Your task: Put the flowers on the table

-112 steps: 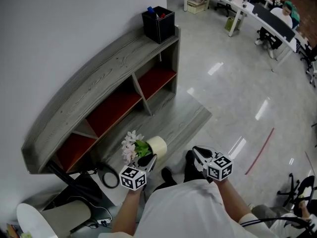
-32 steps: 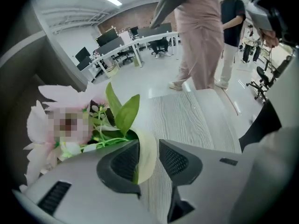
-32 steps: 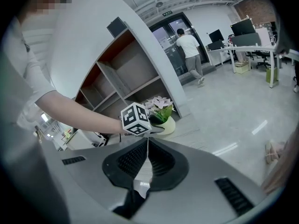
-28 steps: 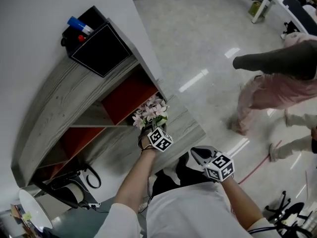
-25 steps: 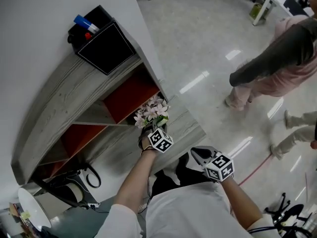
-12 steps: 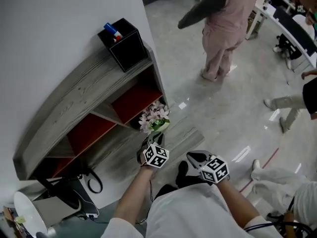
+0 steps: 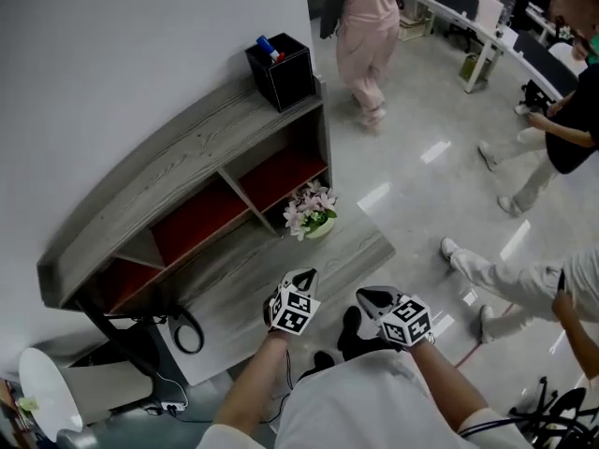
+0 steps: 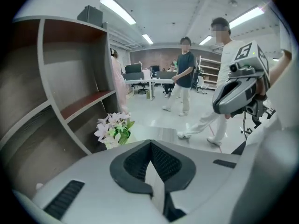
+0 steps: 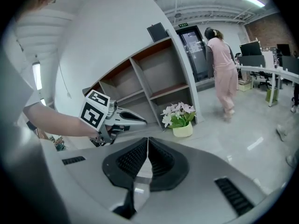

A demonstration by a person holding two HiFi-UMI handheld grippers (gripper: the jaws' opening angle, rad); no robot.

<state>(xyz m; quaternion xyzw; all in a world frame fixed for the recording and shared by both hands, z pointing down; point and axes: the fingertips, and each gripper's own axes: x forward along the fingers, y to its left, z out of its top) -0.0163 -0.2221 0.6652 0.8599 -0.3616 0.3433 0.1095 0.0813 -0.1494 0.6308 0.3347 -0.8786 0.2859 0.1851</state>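
Observation:
The pink and white flowers (image 7: pixel 309 207) stand in a pale pot (image 7: pixel 320 229) on the low grey wooden platform (image 7: pixel 251 274), just in front of the shelf's right end. My left gripper (image 7: pixel 305 277) is drawn back from them, its jaws shut and empty. The left gripper view shows the flowers (image 8: pixel 113 129) well ahead of the closed jaws (image 8: pixel 150 143). My right gripper (image 7: pixel 366 295) hangs beside the left one, also shut with nothing held. The right gripper view has the flowers (image 9: pixel 179 113) ahead and the left gripper (image 9: pixel 136 121) to the left.
A curved grey shelf (image 7: pixel 178 181) with red-brown compartments lines the wall, a black box (image 7: pixel 284 68) on top. A person in pink (image 7: pixel 367 21) walks at the back; another person's legs (image 7: pixel 510 274) are at the right. A white chair (image 7: pixel 47 391) and cable (image 7: pixel 187 330) sit lower left.
My left gripper has let go of the flowers, pulled back toward me and shut. The flowers now stand alone on the platform. The person in pink has walked away toward the back.

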